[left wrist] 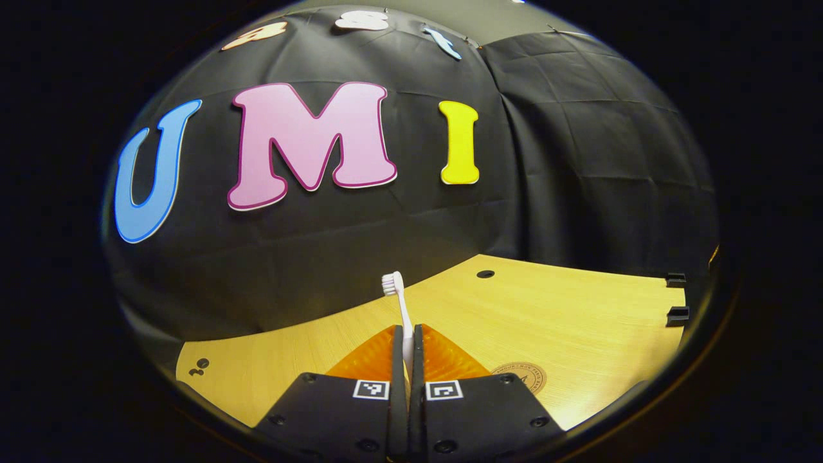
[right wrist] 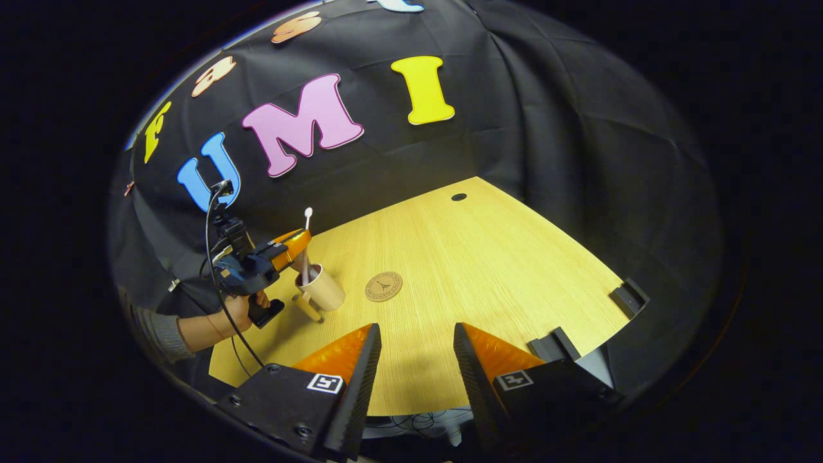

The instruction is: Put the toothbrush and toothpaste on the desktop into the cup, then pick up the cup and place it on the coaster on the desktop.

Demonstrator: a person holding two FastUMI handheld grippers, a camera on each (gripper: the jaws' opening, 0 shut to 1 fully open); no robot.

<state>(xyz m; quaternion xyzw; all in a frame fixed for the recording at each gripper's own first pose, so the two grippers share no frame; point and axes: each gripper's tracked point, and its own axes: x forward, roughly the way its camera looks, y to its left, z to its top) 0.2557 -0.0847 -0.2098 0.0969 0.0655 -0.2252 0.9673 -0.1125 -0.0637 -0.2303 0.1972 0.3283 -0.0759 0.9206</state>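
In the left gripper view my left gripper is shut on a white toothbrush, whose bristle head sticks up past the fingertips. The right gripper view shows that gripper held by a hand over a beige cup, the toothbrush upright with its lower end at the cup's mouth. A tan toothpaste tube lies on the desk against the cup's near side. The round brown coaster lies right of the cup; its edge appears beside my left fingers. My right gripper hangs open over the desk's front.
The wooden desk has a cable hole near its far corner and black clamps along its right edge. A cable trails from the left gripper past the person's sleeve. Bare wood lies between the coaster and the right edge.
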